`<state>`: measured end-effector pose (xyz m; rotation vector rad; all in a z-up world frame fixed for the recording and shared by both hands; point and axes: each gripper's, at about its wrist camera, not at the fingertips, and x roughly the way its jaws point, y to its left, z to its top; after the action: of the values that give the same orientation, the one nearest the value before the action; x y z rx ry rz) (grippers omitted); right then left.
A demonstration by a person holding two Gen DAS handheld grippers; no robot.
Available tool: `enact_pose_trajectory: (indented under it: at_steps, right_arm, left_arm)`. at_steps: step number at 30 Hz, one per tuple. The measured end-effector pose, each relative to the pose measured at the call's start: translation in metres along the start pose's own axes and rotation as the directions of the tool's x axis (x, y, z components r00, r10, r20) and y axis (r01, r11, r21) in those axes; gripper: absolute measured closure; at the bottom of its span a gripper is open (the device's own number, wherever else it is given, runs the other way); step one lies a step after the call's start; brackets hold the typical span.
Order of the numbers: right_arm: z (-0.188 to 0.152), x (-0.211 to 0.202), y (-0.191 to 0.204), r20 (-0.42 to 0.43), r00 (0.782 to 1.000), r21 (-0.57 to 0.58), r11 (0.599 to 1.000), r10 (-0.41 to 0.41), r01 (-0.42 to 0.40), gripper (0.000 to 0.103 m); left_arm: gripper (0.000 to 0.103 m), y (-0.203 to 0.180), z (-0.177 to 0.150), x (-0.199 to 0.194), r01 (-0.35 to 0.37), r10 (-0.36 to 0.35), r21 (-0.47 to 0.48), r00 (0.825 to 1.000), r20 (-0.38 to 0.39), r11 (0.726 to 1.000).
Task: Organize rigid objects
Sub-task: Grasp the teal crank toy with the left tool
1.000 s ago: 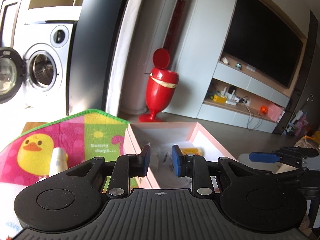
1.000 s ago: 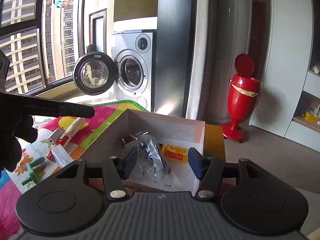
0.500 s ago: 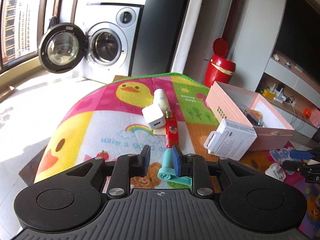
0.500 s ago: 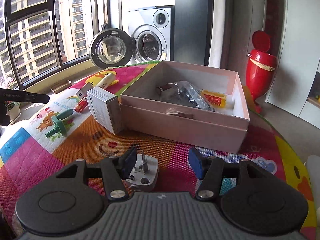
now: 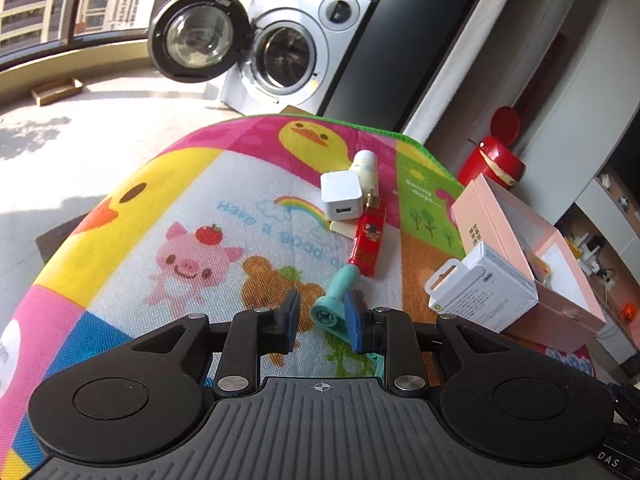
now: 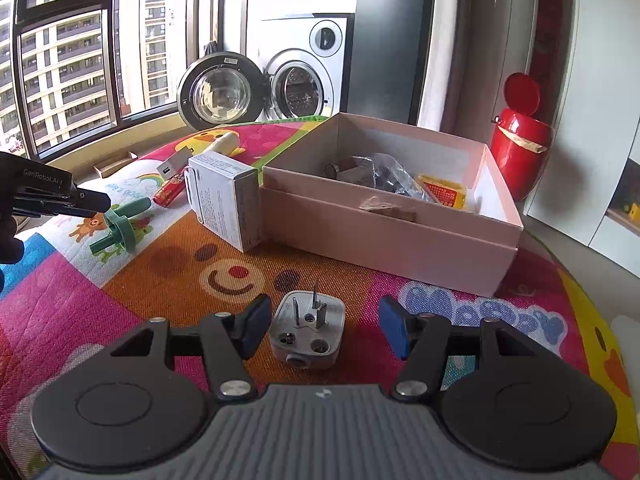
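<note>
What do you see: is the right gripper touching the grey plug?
Apart. The right wrist view shows bare mat between the grey plug and both pads of the right gripper.

Mat (image 6: 168, 280) bare left of my plug (image 6: 306, 332); pink box (image 6: 392, 236) and white carton (image 6: 224, 204) wall off far side.
</note>
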<state>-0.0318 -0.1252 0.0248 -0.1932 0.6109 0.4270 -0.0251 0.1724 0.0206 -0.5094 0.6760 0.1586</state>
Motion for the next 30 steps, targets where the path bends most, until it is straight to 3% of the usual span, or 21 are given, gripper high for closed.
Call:
enact_pose_trajectory:
  at_steps: [2,5,9,13,16,19,23,24,27,30]
  right_arm:
    - [0.0,0.001,-0.001,-0.002,1.0,0.015,1.0,0.0,0.0,0.043]
    - [-0.001,0.004,-0.004,-0.007,1.0,0.041,0.999,0.002,-0.002,0.043]
    - [-0.005,0.005,-0.006,-0.017,1.0,0.054,0.998,0.011,-0.01,0.042]
    - [-0.009,0.005,-0.006,-0.028,1.0,0.064,0.998,0.013,-0.011,0.042]
    - [-0.012,0.006,-0.005,-0.039,0.999,0.06,0.998,0.019,-0.017,0.041]
    - [-0.016,0.009,-0.002,-0.053,0.998,0.051,0.999,0.021,-0.019,0.041]
    - [-0.015,0.013,-0.004,-0.06,0.998,0.074,0.997,0.021,-0.016,0.036]
    - [-0.015,0.013,-0.004,-0.06,0.998,0.077,0.997,0.019,-0.015,0.035]
    - [-0.016,0.013,-0.002,-0.059,0.998,0.067,0.998,0.009,-0.005,0.035]
    - [-0.017,0.013,-0.002,-0.057,0.998,0.068,0.998,0.005,-0.001,0.034]
  left_arm:
    - [0.076,0.002,0.003,0.003,0.005,-0.005,-0.028,1.0,0.001,1.0]
    - [0.076,-0.006,0.008,0.013,-0.002,0.002,0.008,1.0,-0.003,1.0]
    - [0.073,-0.032,0.003,0.026,0.028,-0.02,0.16,0.998,-0.052,0.987]
    - [0.073,-0.058,-0.015,0.024,0.147,-0.123,0.314,0.988,-0.095,0.938]
    - [0.072,-0.067,-0.024,0.012,0.11,-0.09,0.37,0.993,-0.072,0.923]
    - [0.073,-0.064,-0.022,-0.003,0.088,-0.067,0.34,0.995,-0.072,0.936]
    - [0.073,-0.046,-0.012,0.002,0.176,-0.146,0.127,0.965,-0.217,0.976]
    - [0.073,-0.044,-0.011,0.006,0.172,-0.148,0.093,0.964,-0.223,0.981]
    - [0.072,-0.049,-0.005,0.018,0.131,-0.115,0.068,0.973,-0.199,0.989]
    - [0.072,-0.062,-0.001,0.032,0.115,-0.094,0.112,0.978,-0.184,0.987]
